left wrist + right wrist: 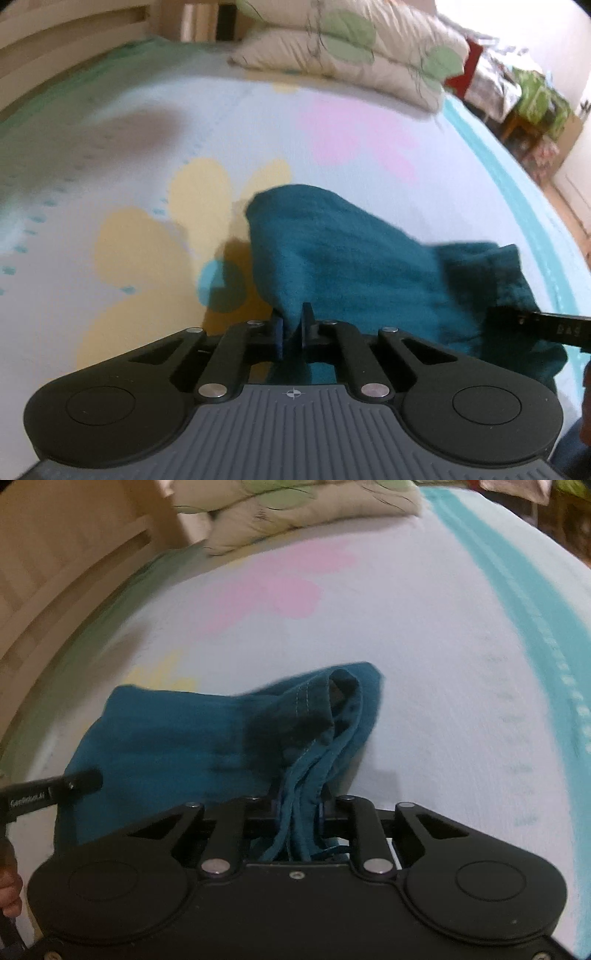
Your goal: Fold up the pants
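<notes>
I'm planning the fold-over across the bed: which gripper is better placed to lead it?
Probably the right gripper: its jaws clamp several bunched, stitched edges of the teal pants. The left gripper pinches only one thin fold, so it likely just follows.

Setting: bedroom in a home. Evidence: a bed [332, 122] with a pale sheet printed with large yellow and pink flowers and a teal border; stacked pillows [351, 48] in cream with green leaf print at the far end; a wooden headboard [55, 572] along one side; beyond the bed, cluttered furniture [532, 99] draped with green patterned cloth.
</notes>
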`<action>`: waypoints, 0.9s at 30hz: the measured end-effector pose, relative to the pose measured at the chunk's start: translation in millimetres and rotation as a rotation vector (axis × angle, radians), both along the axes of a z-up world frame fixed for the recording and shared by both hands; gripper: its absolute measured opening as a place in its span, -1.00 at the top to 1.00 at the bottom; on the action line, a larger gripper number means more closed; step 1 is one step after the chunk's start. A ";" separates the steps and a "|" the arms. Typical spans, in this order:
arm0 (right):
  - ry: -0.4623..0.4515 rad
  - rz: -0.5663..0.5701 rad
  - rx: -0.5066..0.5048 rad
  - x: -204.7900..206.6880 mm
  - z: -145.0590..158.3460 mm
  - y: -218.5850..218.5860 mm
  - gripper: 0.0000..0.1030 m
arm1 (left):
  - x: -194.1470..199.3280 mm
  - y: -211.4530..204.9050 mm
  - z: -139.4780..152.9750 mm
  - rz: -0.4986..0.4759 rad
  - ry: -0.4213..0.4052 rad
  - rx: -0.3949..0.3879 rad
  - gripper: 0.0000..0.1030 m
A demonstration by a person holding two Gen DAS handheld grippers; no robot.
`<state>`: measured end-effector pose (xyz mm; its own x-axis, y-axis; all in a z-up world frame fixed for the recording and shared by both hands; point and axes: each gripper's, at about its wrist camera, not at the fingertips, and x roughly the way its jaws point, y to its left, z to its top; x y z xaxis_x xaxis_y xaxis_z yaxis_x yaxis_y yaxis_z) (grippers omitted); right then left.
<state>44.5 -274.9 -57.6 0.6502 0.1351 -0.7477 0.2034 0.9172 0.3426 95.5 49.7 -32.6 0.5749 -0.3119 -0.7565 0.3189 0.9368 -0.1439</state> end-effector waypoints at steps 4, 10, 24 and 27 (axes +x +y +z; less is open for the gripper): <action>-0.027 0.073 0.028 24.5 14.5 24.5 0.51 | -2.5 23.4 11.5 0.032 -0.068 0.052 0.85; -0.065 0.221 0.041 79.4 20.3 80.3 0.52 | 8.4 90.4 19.4 0.165 -0.080 0.077 0.85; 0.071 0.240 -0.006 125.0 -13.8 77.7 -0.13 | 26.0 130.0 -12.4 0.209 0.063 0.089 0.58; 0.044 0.235 -0.027 122.6 3.4 79.8 -0.13 | 21.0 135.9 3.1 0.238 0.051 0.080 0.59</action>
